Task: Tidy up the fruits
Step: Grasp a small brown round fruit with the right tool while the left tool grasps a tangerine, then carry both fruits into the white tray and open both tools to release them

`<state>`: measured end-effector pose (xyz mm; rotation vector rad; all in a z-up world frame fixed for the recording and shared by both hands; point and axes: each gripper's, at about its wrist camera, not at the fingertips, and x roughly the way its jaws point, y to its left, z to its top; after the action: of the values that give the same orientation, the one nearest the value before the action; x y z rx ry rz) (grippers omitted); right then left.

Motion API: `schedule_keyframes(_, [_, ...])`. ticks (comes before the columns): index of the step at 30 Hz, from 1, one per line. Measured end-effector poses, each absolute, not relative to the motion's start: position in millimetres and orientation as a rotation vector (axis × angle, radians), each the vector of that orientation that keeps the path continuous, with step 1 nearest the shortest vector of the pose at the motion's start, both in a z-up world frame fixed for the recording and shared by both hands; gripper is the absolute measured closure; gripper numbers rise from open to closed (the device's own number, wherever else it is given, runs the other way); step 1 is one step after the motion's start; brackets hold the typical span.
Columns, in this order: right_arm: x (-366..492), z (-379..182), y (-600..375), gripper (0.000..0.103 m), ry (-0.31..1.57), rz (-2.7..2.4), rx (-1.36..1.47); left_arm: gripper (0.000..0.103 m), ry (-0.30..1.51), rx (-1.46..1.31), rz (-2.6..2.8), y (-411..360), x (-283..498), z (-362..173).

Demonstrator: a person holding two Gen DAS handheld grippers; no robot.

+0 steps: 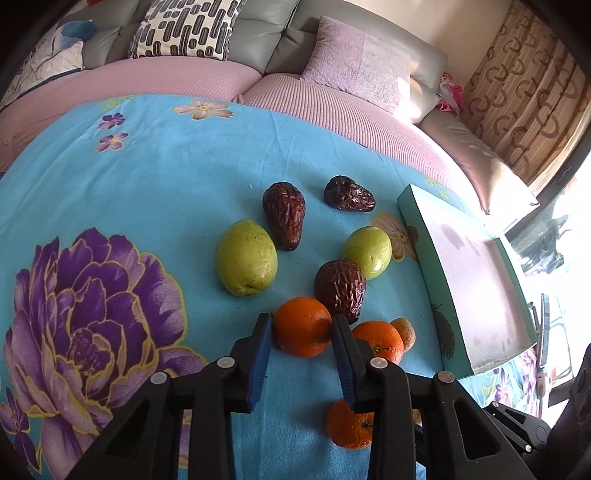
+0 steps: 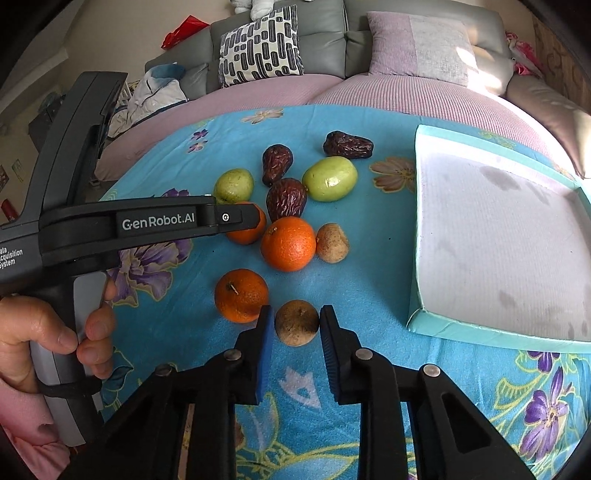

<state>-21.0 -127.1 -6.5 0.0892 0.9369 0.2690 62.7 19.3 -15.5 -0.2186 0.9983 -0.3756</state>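
Floral blue cloth (image 1: 155,177), grey sofa (image 1: 266,33)

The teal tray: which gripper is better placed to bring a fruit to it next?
Right. The right gripper brackets the brown fruit close to the teal tray; the left gripper brackets an orange farther away.

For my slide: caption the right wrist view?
Right tool brackets a round brown fruit beside an empty teal tray.

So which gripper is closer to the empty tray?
Right. The right gripper, around a brown fruit, sits just beside the tray; the left gripper straddles an orange farther off.
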Motion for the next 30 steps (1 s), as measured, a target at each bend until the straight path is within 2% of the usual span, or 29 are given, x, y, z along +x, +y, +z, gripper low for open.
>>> schedule_keyframes(10, [-25.7, 3.3, -140.5, 0.077, 0.890, 0.245, 0.123, 0.070, 0.972, -0.206, -0.360, 24.2, 58.3, -11.1])
schedule_keyframes(18, [-34.4, 27.6, -160.2, 0.077, 0.748, 0.182, 0.151, 0.070, 0.899, -0.209, -0.351, 32.1, 50.0, 9.7])
schedule_keyframes(30, [-33.7, 51.1, -238.4, 0.077, 0.658, -0.147, 0.135, 0.070, 0.856, -0.162, -0.406, 6.5, 40.9, 30.5])
